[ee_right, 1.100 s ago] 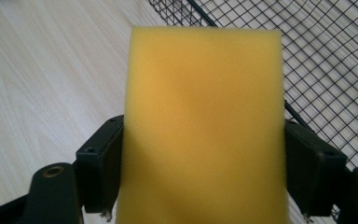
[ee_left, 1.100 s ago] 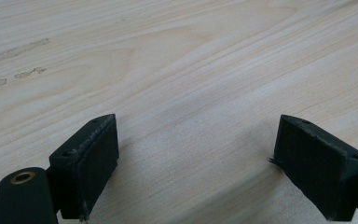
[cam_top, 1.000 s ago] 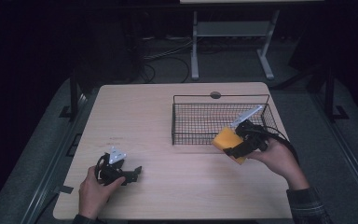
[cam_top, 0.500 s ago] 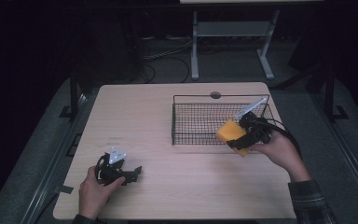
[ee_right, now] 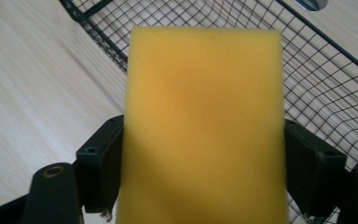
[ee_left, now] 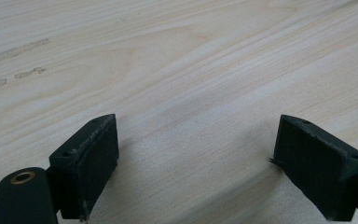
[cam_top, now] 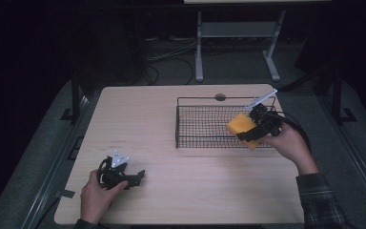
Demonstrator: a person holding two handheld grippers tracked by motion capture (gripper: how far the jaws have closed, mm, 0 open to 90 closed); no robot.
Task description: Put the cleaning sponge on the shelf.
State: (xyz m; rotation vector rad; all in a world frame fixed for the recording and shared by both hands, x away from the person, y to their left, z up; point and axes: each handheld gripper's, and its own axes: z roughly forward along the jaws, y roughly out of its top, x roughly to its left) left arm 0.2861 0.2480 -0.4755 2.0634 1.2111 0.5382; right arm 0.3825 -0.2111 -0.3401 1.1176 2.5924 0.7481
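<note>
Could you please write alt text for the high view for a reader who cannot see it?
The right gripper holds a yellow sponge over the near edge of a wire basket on a wooden table. The left gripper rests open near the front left.

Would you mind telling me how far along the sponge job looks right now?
Done: the right gripper has the yellow foam sponge clamped and lifted. In hand: carrying it over the black wire basket. Left: lowering and releasing it inside. The left gripper rests open on the wooden table.
</note>
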